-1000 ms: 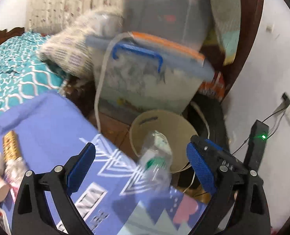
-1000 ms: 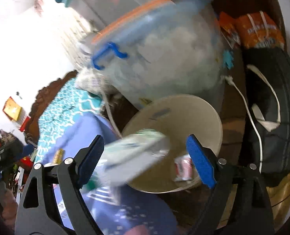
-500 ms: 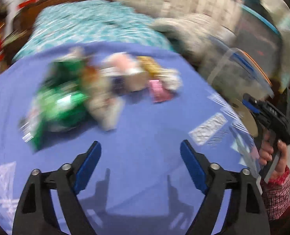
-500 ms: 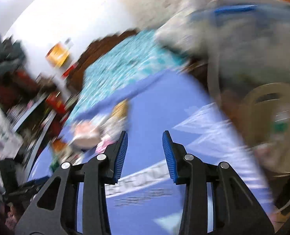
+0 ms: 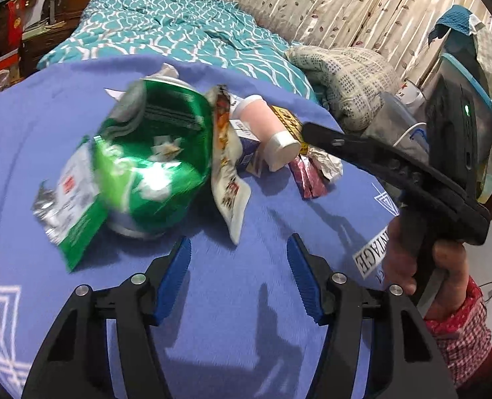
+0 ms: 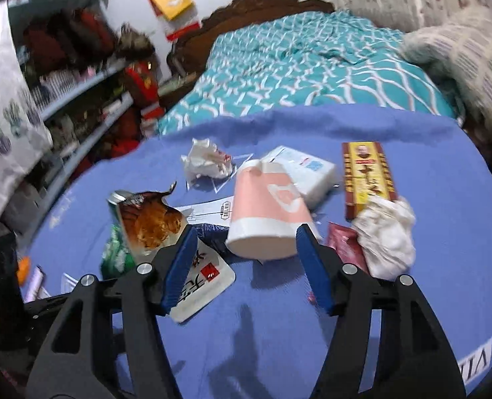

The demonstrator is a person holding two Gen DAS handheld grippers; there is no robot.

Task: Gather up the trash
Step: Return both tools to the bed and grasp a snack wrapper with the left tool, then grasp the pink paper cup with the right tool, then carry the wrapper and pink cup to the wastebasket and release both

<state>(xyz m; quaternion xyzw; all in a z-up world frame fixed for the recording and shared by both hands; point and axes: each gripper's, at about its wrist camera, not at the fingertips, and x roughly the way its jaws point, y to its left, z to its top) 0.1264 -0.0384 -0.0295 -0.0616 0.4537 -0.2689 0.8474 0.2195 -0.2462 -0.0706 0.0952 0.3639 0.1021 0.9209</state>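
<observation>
Plainly, the left gripper (image 5: 239, 277) had just been narrowing its jaws, which stood partly open over bare purple sheet (image 5: 239, 349), gripping nothing. Just ahead lay a blurred green snack bag (image 5: 152, 166), hiding most of a can beneath it. The right gripper (image 6: 246, 266) had just been widening its jaws, also empty, framing the rim of a tipped pink paper cup (image 6: 265, 219), contact unclear. Beside it lay a crumpled tissue (image 6: 387, 237), a red-and-yellow box (image 6: 367, 176), and a torn food pouch (image 6: 152, 222). Shelves at the left were smeared beyond reading.
</observation>
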